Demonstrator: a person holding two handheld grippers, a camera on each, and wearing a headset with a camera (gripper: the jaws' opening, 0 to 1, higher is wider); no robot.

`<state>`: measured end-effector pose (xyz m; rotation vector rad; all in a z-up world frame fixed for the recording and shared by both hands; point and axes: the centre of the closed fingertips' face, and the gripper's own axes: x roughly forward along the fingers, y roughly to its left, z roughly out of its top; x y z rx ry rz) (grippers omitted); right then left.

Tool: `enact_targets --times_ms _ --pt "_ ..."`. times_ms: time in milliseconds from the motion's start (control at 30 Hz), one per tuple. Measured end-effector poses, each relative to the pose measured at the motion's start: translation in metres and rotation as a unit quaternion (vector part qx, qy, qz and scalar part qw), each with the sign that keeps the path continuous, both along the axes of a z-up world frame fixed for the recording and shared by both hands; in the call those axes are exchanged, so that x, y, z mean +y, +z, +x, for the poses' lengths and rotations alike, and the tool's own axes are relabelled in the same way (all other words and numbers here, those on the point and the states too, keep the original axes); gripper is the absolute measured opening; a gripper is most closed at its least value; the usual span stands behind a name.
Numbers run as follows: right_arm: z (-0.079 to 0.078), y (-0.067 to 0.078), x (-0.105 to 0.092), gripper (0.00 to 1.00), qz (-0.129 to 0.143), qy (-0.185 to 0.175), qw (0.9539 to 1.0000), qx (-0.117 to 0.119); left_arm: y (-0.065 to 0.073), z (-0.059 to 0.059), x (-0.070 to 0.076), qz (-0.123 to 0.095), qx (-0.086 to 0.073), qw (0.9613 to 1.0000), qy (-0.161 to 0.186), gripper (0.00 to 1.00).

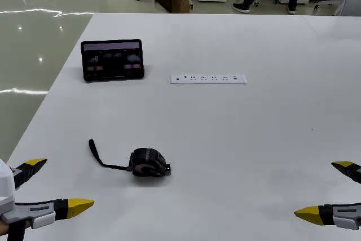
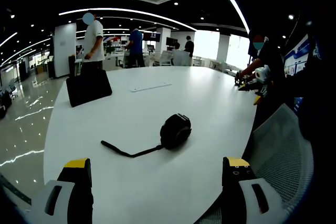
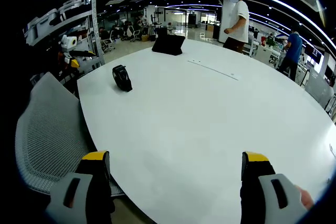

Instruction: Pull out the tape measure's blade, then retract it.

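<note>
Fingers (image 1: 79, 207) on the L gripper (image 1: 59, 184) are spread wide w/ nothing between them. The R gripper (image 1: 322, 189) is the same, jaws well apart. The tape (image 1: 149, 162) sits on the table (image 1: 254, 128), ahead and a bit right of the L gripper and well left of the R gripper, so L is nearer. Case and strap (image 1: 100, 156) run roughly left-right, strap trailing to the L side. Both grippers hang low at the near edge, pointing fwd.

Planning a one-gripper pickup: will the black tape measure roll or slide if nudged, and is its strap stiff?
The tape measure, chunky-cased, probably slides rather than rolls on the smooth white table. Its strap lies curved and flat, so likely floppy.
</note>
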<state>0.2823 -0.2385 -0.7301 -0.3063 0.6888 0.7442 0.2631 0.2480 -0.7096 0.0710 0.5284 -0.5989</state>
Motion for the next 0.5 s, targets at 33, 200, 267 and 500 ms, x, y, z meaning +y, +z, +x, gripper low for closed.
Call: enact_targets --times_ms 33,200,267,500 --pt "0.000 0.000 0.000 1.00 0.000 0.001 1.0000 -0.001 0.000 0.000 0.000 0.001 0.000 1.0000 0.000 1.00" --pt "0.005 0.003 0.001 1.00 -0.008 0.008 0.9998 -0.014 -0.005 0.000 0.000 0.027 0.001 0.9995 -0.014 1.00" --pt "0.007 0.005 0.002 1.00 -0.007 0.008 0.9998 -0.015 -0.005 0.001 0.000 0.032 0.003 0.9993 -0.019 1.00" --pt "0.021 0.012 0.011 1.00 -0.007 0.030 0.9993 -0.022 0.004 0.017 -0.011 0.048 -0.002 0.9962 -0.072 1.00"
